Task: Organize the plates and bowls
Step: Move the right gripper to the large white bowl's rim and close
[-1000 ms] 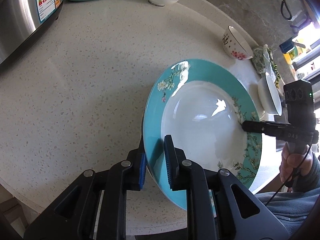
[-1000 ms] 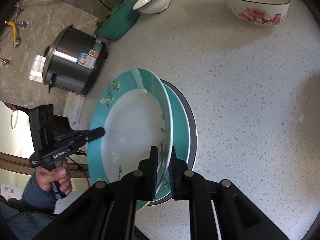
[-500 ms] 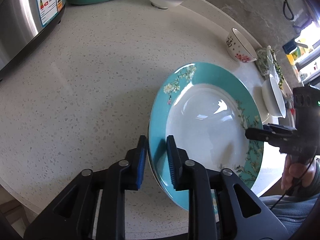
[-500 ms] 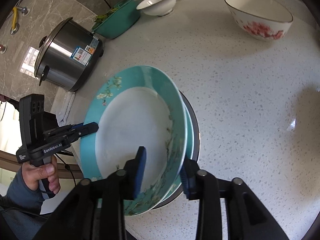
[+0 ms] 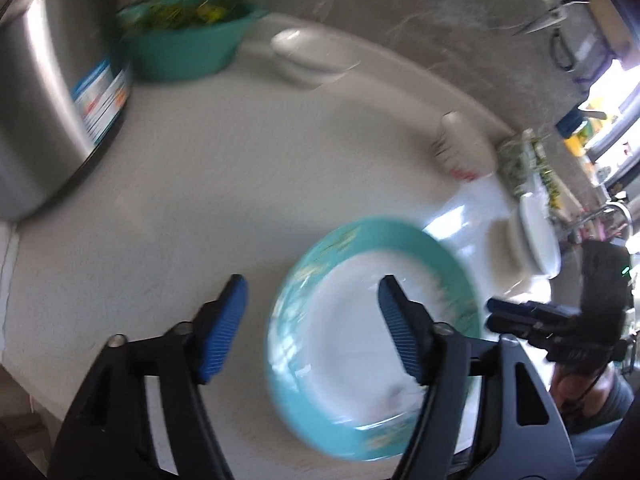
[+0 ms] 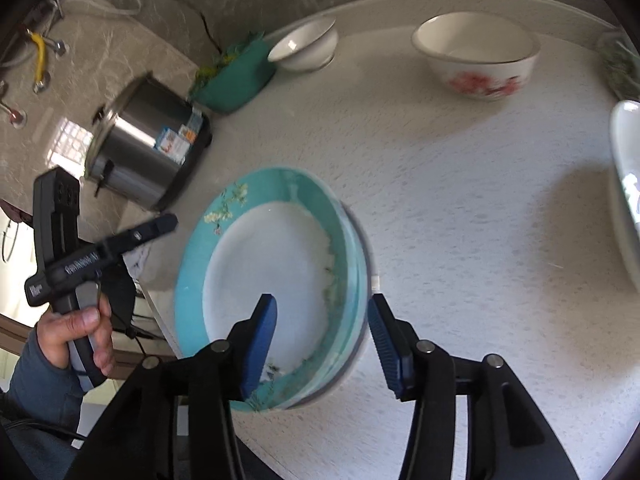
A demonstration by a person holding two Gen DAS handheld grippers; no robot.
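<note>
My left hand-held gripper [image 5: 310, 330] has its blue pads wide apart, gripping nothing; the teal-rimmed white-centred floral plate [image 5: 372, 312] lies flat on the pale speckled stone counter [image 5: 240, 168] just ahead, its left rim btwn the pads in view. Right hand-held gripper [image 6: 320, 320] is also spread apart w/ nothing in it; the right edge of the plate [image 6: 272, 272] sits btwn its pads, on top of a stack of similar teal plates [image 6: 358, 280]. Further back: white bowl w/ pink flowers [image 6: 476, 60], plain white bowl [image 6: 304, 44], teal basin w/ greens [image 5: 184, 44] and a steel rice cooker [image 5: 52, 96]. Left view is blurred.
</note>
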